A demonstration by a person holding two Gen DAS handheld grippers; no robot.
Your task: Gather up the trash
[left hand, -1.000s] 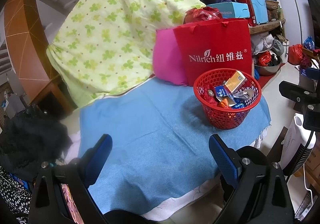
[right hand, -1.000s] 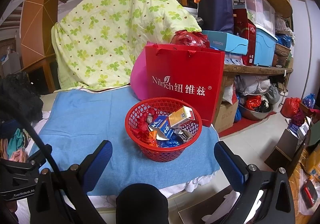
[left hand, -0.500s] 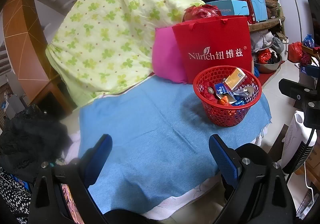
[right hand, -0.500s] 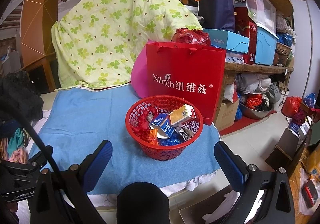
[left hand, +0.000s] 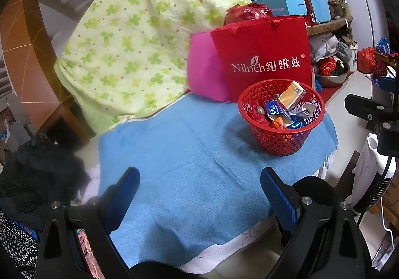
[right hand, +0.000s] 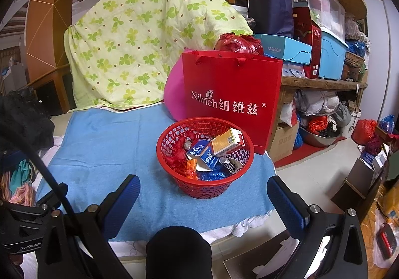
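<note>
1. Left gripper (left hand: 199, 186) hangs over the blue cloth (left hand: 189, 159), blue-padded fingers spread wide, nothing between them.
2. Right gripper (right hand: 203, 195) is the same story: jaws wide apart, empty, hovering at the near edge of the cloth.
3. The red mesh basket (right hand: 172, 139) sits on the cloth's right side, just ahead of the right gripper and well to the right of the left one (left hand: 274, 146).
4. Trash is in the basket: an orange-and-white carton (right hand: 228, 141) on top, leaning on a blue-and-white carton (right hand: 203, 156), with red and blue crinkled wrappers (right hand: 178, 165) underneath.
5. Just behind the basket stands a red Nilrich paper bag (right hand: 229, 84), upright, with a pink cushion (right hand: 174, 97) beside it.
6. A green clover-print quilt (right hand: 139, 39) drapes down behind the cloth.
7. The cloth around the basket looks bare.
</note>
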